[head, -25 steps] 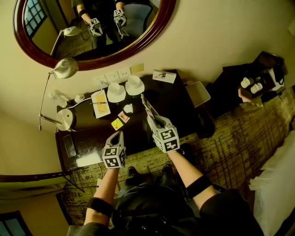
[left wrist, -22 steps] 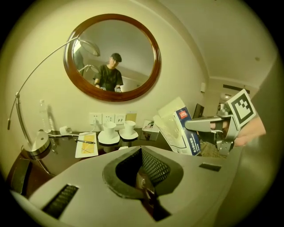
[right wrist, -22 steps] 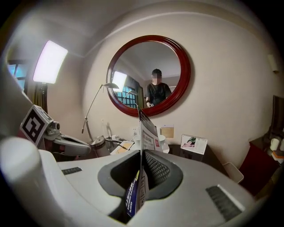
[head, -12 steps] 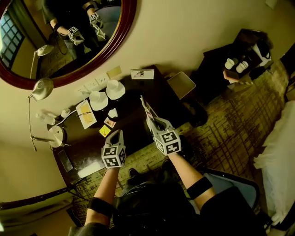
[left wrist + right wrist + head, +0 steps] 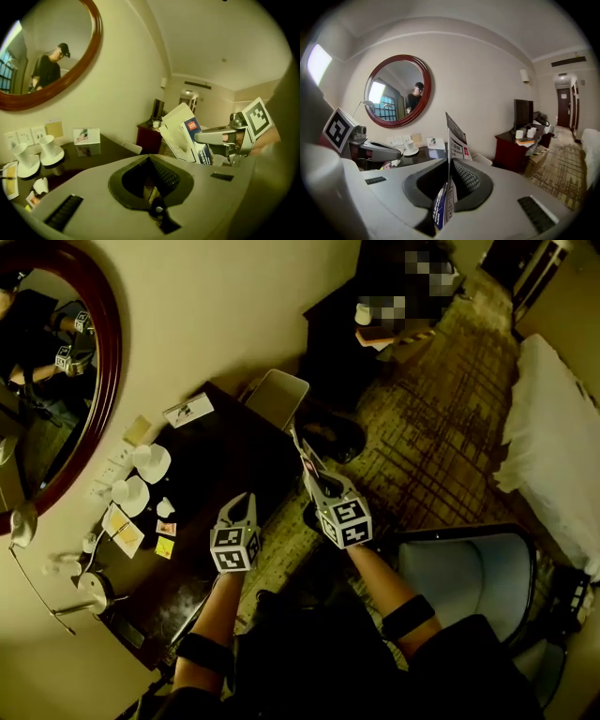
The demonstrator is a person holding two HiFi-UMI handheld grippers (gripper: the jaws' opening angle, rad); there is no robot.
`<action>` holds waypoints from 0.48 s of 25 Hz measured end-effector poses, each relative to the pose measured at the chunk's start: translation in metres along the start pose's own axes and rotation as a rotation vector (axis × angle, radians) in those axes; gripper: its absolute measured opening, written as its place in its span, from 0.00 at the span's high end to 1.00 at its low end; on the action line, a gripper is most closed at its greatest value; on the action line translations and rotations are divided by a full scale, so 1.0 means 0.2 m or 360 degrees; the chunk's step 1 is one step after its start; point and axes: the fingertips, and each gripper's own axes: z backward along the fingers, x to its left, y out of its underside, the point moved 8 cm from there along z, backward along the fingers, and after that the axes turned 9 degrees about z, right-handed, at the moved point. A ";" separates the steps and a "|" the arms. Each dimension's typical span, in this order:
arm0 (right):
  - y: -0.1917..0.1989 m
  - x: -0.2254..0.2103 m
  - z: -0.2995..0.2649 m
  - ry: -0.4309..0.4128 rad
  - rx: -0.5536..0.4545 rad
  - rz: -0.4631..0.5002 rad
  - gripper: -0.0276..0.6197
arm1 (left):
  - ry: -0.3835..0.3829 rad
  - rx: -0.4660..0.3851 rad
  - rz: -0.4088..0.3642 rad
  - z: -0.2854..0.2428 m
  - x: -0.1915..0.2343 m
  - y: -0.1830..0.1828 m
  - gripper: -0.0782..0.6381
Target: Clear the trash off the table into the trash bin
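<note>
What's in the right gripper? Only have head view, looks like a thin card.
Observer: A flattened carton, clamped edge-on between the right gripper jaws.
Operator: Left one empty?
Observer: Yes. The left gripper has its jaws shut with nothing between them.
Operator: Any print on the carton?
Observer: A red label above a blue panel, seen from the left gripper view.
</note>
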 end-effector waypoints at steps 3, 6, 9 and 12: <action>0.07 -0.19 0.17 0.0147 0.0027 -0.0060 0.89 | 0.0155 0.0047 -0.0080 -0.17 -0.23 -0.03 0.89; 0.19 -0.35 0.32 0.0295 0.0061 -0.0111 0.89 | 0.0312 0.0096 -0.0149 -0.32 -0.44 -0.02 0.89; 0.35 -0.45 0.41 0.0367 0.0110 -0.0161 0.88 | 0.0406 0.0151 -0.0200 -0.45 -0.58 0.05 0.89; 0.49 -0.50 0.46 0.0364 0.0179 -0.0189 0.88 | 0.0447 0.0219 -0.0235 -0.53 -0.68 0.14 0.89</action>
